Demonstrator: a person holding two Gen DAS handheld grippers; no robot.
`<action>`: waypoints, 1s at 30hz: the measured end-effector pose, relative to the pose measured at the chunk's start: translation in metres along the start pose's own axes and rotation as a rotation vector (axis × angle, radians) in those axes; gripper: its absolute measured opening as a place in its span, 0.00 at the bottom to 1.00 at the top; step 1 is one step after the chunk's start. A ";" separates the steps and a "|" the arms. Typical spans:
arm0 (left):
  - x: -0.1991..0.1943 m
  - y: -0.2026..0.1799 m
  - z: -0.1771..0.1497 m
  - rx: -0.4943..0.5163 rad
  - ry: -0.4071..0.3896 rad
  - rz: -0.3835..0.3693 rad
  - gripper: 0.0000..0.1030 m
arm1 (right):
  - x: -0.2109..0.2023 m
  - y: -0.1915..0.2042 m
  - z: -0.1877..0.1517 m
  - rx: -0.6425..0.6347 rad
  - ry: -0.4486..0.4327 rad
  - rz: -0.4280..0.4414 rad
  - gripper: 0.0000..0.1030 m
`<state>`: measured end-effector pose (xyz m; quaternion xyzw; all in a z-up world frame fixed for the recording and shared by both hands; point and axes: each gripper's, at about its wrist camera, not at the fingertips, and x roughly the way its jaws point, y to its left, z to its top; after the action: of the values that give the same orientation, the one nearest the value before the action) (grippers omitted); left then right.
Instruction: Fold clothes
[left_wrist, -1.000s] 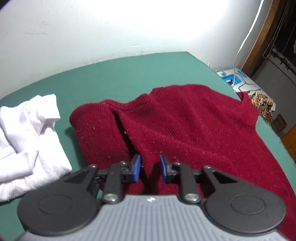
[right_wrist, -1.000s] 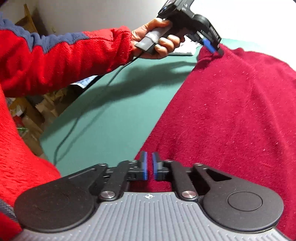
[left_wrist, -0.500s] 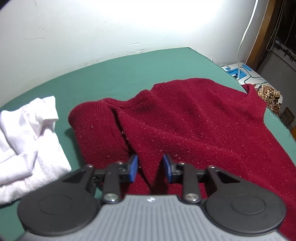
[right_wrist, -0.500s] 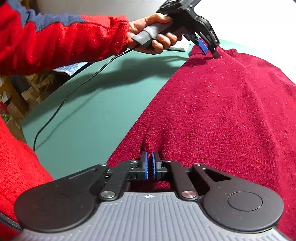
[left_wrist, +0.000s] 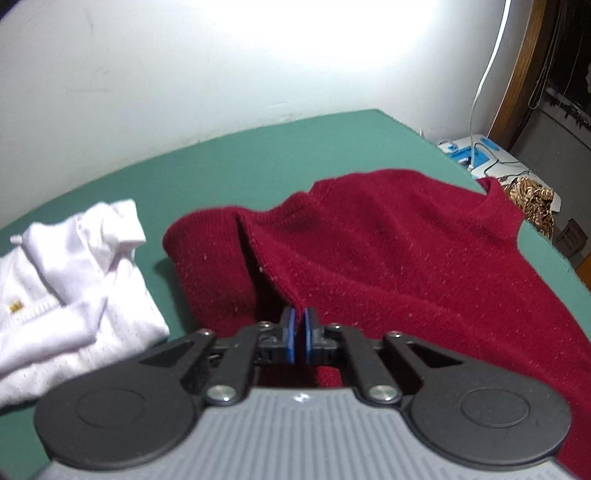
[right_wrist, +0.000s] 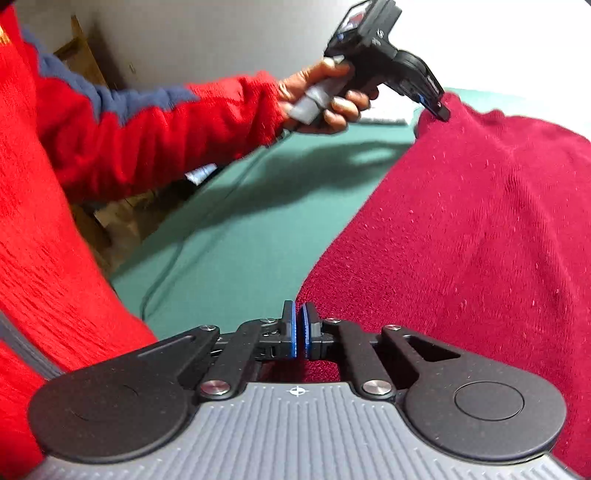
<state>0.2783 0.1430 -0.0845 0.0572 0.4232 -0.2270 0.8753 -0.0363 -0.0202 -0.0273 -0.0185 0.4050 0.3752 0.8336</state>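
My left gripper (left_wrist: 299, 334) pinches the red sweater (left_wrist: 406, 266) at its near edge, pads pressed together on the knit; they stood apart half a second ago. My right gripper (right_wrist: 298, 332) clamps the hem edge too. Sweater sprawls on the green table (left_wrist: 240, 166); bare cloth at 12 o'clock. White garment (left_wrist: 70, 280) at 9 o'clock (cut off by frame). Table edge drops at 3 o'clock.

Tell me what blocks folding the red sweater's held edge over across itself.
Nothing visible does. Both the left gripper and right gripper are shut on the red sweater; the white garment lies beside it on the green table, off the fold's path.
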 end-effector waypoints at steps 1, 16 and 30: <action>0.005 0.001 -0.004 -0.003 0.017 0.006 0.06 | 0.005 0.000 -0.002 -0.011 0.030 -0.024 0.05; -0.051 -0.029 -0.025 0.052 -0.079 0.008 0.26 | 0.017 -0.013 -0.013 0.136 0.053 -0.020 0.19; -0.044 -0.087 -0.095 0.128 0.004 -0.073 0.34 | 0.017 -0.020 -0.022 0.210 0.067 -0.035 0.24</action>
<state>0.1483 0.1088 -0.1028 0.0981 0.4113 -0.2852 0.8602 -0.0319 -0.0317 -0.0590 0.0492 0.4694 0.3152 0.8234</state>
